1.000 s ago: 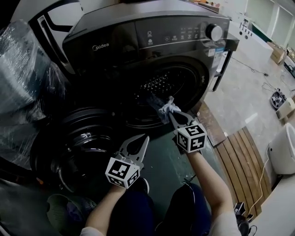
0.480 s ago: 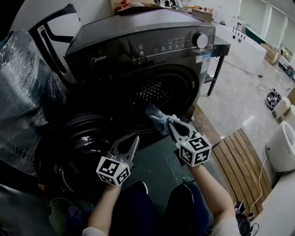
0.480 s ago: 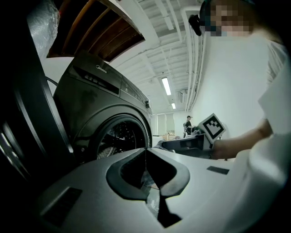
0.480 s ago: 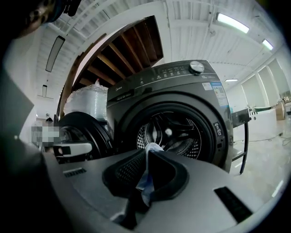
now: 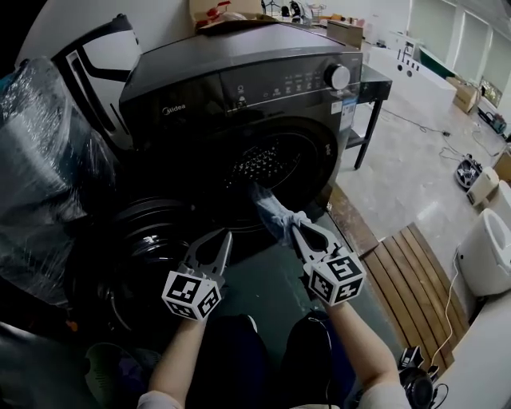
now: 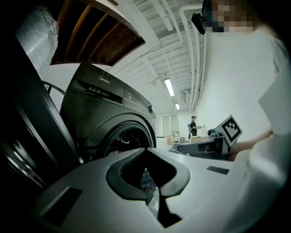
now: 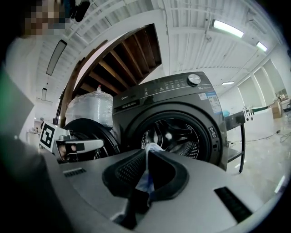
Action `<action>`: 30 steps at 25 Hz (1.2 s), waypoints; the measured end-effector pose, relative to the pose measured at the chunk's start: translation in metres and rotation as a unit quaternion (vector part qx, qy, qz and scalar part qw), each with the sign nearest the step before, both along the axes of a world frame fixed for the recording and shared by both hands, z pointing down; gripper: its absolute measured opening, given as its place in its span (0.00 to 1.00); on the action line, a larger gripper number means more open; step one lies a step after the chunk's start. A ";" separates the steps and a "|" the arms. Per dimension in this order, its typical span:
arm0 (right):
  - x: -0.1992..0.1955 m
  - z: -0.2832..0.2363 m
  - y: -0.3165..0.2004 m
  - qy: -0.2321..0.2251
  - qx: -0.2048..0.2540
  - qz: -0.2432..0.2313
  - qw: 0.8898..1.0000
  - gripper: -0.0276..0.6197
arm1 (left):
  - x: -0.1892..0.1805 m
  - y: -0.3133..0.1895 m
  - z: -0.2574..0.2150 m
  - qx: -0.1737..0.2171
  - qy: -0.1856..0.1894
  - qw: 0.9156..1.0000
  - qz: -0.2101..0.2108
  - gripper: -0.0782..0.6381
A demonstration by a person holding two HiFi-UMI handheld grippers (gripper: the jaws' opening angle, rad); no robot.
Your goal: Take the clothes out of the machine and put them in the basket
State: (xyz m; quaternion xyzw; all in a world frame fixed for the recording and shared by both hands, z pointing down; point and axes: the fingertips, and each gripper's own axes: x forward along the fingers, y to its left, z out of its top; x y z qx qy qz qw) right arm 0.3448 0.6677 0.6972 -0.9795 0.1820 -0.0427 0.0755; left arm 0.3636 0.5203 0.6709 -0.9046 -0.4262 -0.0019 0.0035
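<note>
The dark grey washing machine (image 5: pixel 239 88) stands with its round door (image 5: pixel 136 248) swung open to the left. A pale blue-white cloth (image 5: pixel 274 209) stretches out of the drum opening (image 5: pixel 267 164) to my right gripper (image 5: pixel 297 228), which is shut on its end. In the right gripper view the cloth (image 7: pixel 146 175) sits pinched between the pads of the right gripper (image 7: pixel 148 149), with the drum (image 7: pixel 170 134) behind. My left gripper (image 5: pixel 222 238) hovers before the open door, left of the cloth, jaws together and holding nothing. A dim greenish basket (image 5: pixel 100 375) shows at the bottom left.
A bulky plastic-wrapped object (image 5: pixel 40 176) fills the left side. A wooden slatted platform (image 5: pixel 415 272) and a white appliance (image 5: pixel 491 256) lie to the right. A cardboard box (image 5: pixel 223 12) rests on the machine. The person's knees are below the grippers.
My right gripper has drawn back from the drum toward the person, and more of the cloth has come out. The left gripper has shifted left and risen a little.
</note>
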 end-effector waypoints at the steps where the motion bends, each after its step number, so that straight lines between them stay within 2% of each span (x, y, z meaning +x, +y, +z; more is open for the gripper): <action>1: -0.002 0.000 0.000 -0.001 0.003 0.002 1.000 0.09 | 0.000 -0.001 -0.001 -0.001 -0.001 1.000 -0.001 0.14; 25: -0.005 -0.004 -0.003 0.000 0.010 0.006 1.000 0.09 | 0.009 -0.008 -0.008 -0.015 -0.003 1.000 -0.005 0.14; 30: -0.007 -0.004 -0.003 -0.001 0.013 0.006 1.000 0.09 | 0.007 -0.005 -0.012 -0.025 -0.002 1.000 0.010 0.14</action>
